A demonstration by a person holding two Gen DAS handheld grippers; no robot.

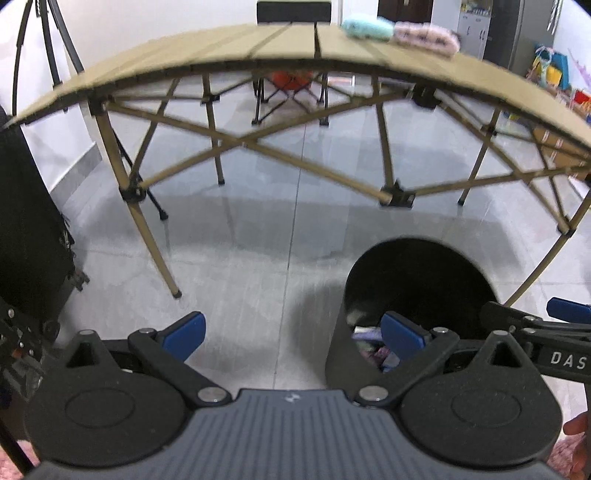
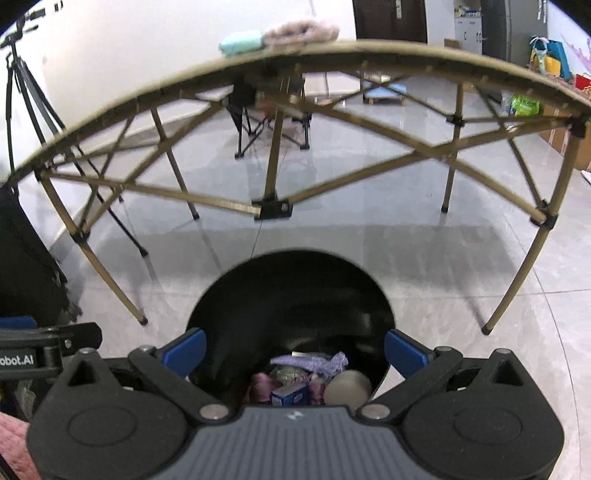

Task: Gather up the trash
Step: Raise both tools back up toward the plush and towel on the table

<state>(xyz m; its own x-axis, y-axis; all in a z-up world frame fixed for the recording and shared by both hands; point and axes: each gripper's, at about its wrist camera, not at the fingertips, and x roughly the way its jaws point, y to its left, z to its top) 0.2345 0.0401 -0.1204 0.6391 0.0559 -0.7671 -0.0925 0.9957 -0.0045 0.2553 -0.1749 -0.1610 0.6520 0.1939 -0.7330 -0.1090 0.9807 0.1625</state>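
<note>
1. My left gripper [image 1: 293,338] is spread wide, holding nothing.
2. My right gripper [image 2: 295,350] gapes empty above the bin [image 2: 291,295].
3. Trash [image 2: 310,380] lies inside the bin, at 6 o'clock.
4. The table [image 2: 369,51] stands at 12 o'clock.

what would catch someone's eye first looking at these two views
The black bin on the floor, right under the open right gripper, with wrappers and a small blue box inside. Beyond it stands a tan folding table carrying a mint bundle and a pink fluffy one at its far edge.
</note>
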